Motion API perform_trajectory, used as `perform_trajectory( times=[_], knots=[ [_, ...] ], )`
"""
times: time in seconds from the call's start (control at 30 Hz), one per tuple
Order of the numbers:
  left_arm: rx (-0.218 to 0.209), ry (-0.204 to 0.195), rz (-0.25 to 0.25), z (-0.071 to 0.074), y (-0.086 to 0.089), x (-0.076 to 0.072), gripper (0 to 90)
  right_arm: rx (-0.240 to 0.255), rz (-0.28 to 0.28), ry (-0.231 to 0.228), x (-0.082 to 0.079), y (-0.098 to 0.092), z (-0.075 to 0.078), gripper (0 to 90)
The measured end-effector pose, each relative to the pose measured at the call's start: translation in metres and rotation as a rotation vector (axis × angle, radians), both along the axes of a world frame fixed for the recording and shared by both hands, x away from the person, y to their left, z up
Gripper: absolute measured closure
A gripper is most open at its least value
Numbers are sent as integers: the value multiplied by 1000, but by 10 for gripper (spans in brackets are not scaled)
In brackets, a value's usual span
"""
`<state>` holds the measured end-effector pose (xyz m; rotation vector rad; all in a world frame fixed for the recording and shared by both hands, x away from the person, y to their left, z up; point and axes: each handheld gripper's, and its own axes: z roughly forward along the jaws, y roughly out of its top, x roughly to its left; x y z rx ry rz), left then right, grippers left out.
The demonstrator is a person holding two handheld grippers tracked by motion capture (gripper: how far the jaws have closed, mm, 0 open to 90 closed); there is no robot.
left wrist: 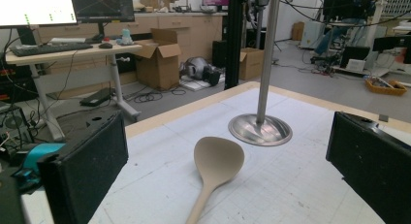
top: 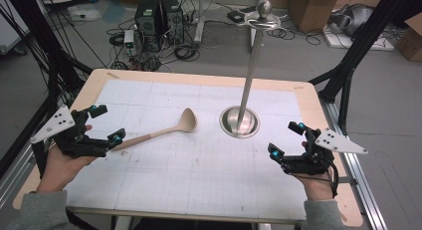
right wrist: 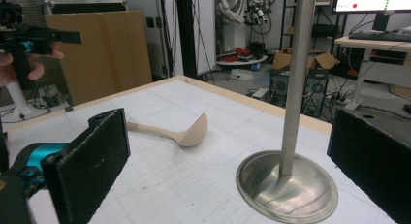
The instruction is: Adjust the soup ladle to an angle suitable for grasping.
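Ladle (top: 164,130) lies flat on desk (top: 199,190), untouched. Left gripper (top: 106,124) near handle, right gripper (top: 285,139) idle, both fingers apart and empty. Grasping and hanging on stand (top: 247,85) likely all left.

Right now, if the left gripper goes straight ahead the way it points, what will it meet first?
The left gripper would probably meet the wooden spoon first. Its handle lies on the table right in front of the open jaws. The metal stand is beyond the spoon's bowl, though depth is hard to judge.
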<state>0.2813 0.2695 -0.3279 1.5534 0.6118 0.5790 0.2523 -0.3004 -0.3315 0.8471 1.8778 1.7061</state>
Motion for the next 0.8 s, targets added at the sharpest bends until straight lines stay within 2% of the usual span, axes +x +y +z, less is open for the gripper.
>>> perform_trajectory(
  times=[0.07,0.17,0.4,0.47,0.57,0.67,0.77,0.8],
  knots=[
    [4,3,3,-1,0,1,18,-2,4,7,1,0,-1,1],
    [-2,48,38,-1,0,3,18,-3,4,11,2,0,-3,1],
    [13,31,48,-9,0,6,18,-1,1,9,0,-1,-3,1],
    [13,31,55,-12,-1,7,42,-2,4,7,0,-1,-3,1],
    [34,11,72,-15,-6,9,145,-6,8,14,0,-1,-5,1],
    [42,-13,92,-18,-11,9,295,-7,12,20,0,-3,-7,1],
    [22,0,113,-23,-18,10,429,-14,1,27,-2,-7,-10,1],
    [30,-2,120,-24,-21,10,465,-8,-3,34,-2,-8,-11,1]
  ],
)
